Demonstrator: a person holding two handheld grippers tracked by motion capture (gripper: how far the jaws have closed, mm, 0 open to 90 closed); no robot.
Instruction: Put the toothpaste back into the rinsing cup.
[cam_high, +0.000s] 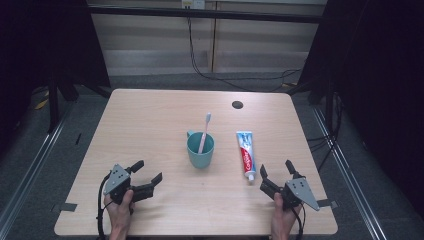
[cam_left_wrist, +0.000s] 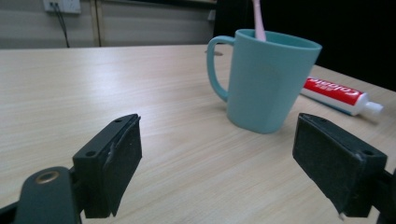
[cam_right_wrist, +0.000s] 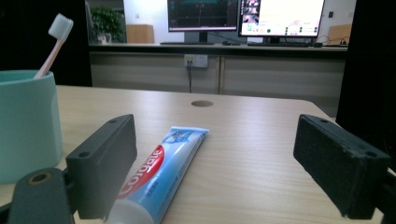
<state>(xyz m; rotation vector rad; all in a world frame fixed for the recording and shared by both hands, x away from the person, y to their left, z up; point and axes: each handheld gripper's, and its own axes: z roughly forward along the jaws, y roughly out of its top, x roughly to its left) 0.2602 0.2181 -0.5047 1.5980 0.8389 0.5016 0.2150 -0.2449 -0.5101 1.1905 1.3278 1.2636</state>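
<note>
A teal mug (cam_high: 200, 150) stands upright at the middle of the table with a pink toothbrush (cam_high: 204, 132) leaning in it, bristles up. A toothpaste tube (cam_high: 246, 154) lies flat to the mug's right, cap toward the near edge. My left gripper (cam_high: 148, 170) rests open near the front left, its jaws pointing at the mug (cam_left_wrist: 264, 79). My right gripper (cam_high: 275, 169) is open at the front right, just short of the tube's cap; the tube (cam_right_wrist: 159, 172) runs away between its jaws, nearer the left one. Nothing is held.
The wooden table (cam_high: 150, 125) has a round cable hole (cam_high: 237, 104) near its far right corner. Tape strips mark the front corners (cam_high: 64, 207). Dark curtains and metal rails flank the table; monitors (cam_right_wrist: 243, 16) stand beyond it.
</note>
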